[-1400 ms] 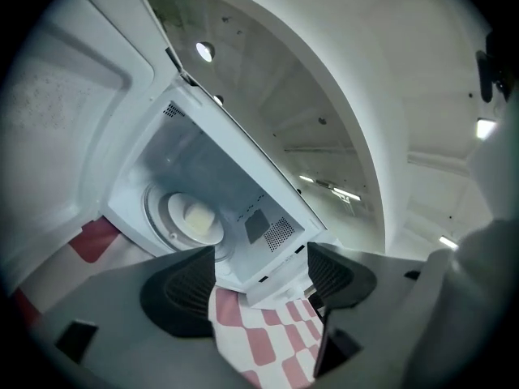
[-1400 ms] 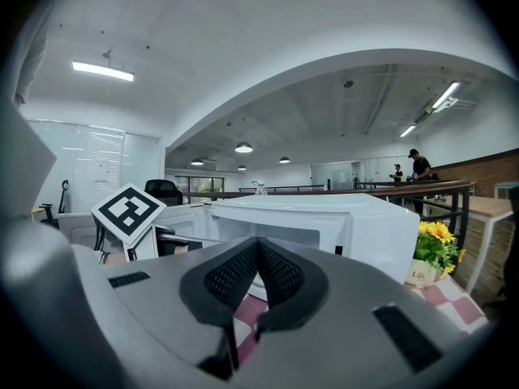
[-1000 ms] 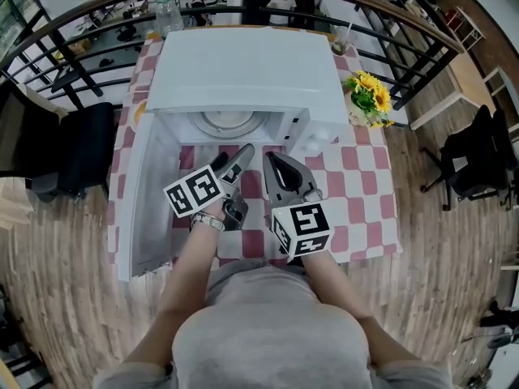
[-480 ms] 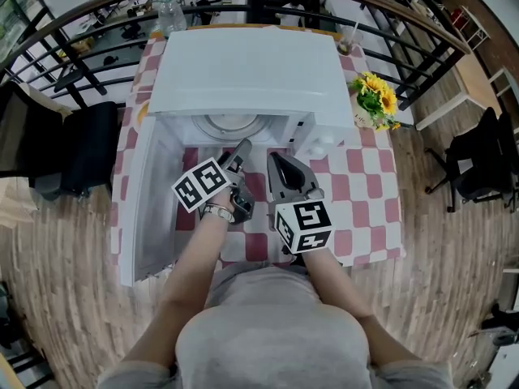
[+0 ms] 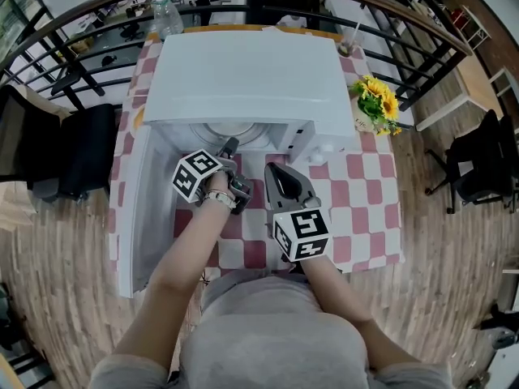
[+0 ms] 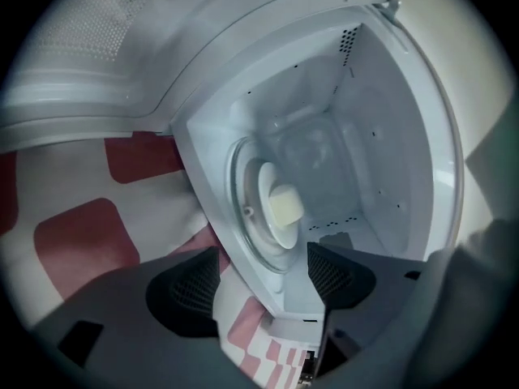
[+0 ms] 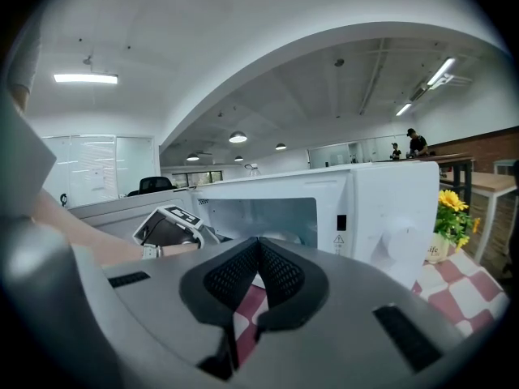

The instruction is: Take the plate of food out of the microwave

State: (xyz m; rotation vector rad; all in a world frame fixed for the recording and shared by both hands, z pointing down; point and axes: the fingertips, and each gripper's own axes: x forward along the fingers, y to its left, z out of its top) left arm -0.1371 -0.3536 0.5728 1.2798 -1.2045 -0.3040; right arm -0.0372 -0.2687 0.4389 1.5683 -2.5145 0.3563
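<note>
The white microwave [image 5: 243,79] stands on the checkered table with its door [image 5: 150,209] swung open to the left. Inside, a white plate [image 6: 272,217] carrying a pale yellow piece of food [image 6: 285,205] rests on the glass turntable; from the head view only the plate's rim [image 5: 229,130] shows. My left gripper [image 5: 229,146] reaches into the opening. Its jaws are closing, one on each side of the cavity's front sill and the turntable's edge, the pads [image 6: 195,286] apart from both. My right gripper [image 5: 274,173] hovers over the table before the microwave, shut with nothing in it [image 7: 258,270].
A pot of yellow flowers [image 5: 375,96] stands right of the microwave. The red-and-white checkered cloth [image 5: 357,193] covers the table. A black railing [image 5: 389,23] curves behind it, and black chairs [image 5: 77,148] sit on the wooden floor at left and right.
My left gripper has moved forward from the table into the microwave's opening. The right gripper has barely shifted.
</note>
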